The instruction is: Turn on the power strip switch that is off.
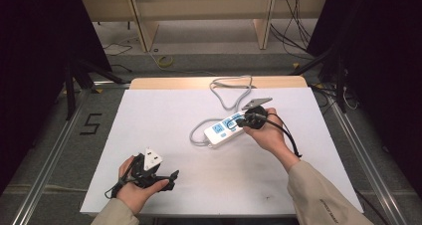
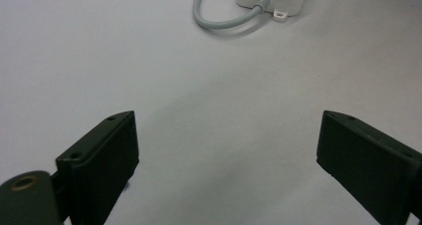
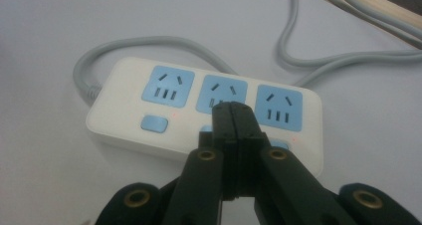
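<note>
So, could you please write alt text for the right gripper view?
The shut right claw points at the middle of a white power strip with three blue sockets, above its middle switch. The strip lies on a white table, and its grey cable loops behind it.

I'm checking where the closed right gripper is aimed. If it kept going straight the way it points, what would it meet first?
Probably the white power strip: the right gripper, jaws shut, points at its middle blue socket, just above the switch row. Whether the tips already touch it is unclear.
</note>
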